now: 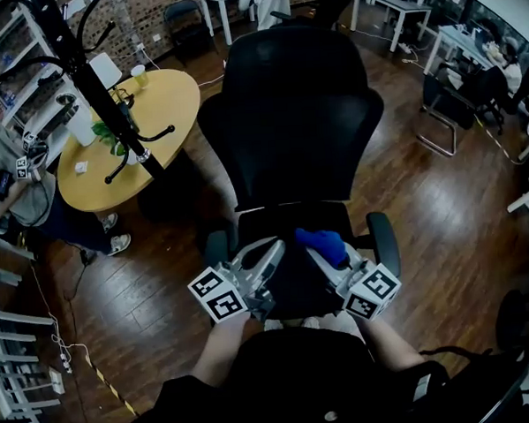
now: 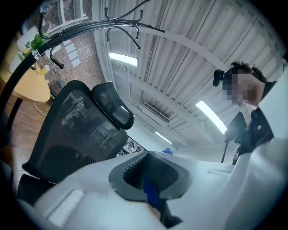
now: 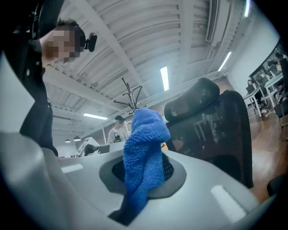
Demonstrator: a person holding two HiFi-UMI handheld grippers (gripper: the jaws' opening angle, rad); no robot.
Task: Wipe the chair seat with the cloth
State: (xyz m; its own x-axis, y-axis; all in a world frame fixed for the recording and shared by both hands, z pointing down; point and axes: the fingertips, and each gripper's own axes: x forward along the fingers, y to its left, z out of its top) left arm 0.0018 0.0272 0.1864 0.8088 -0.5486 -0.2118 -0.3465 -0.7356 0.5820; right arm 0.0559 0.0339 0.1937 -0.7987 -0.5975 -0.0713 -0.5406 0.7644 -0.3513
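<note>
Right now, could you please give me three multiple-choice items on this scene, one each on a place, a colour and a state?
1. In the head view, where does the table stand?
A. Left of the chair
B. Right of the chair
C. On the chair

2. What colour is the cloth?
A. Red
B. Blue
C. White

3. How is the right gripper?
A. Open and empty
B. Shut on the cloth
C. Shut on an armrest

Answers:
1 A: the head view shows the table at the upper left, beside the chair's back.
2 B: the cloth shows bright blue in the head view and the right gripper view.
3 B: the right gripper view shows the cloth clamped between the jaws, its end sticking up past them.
</note>
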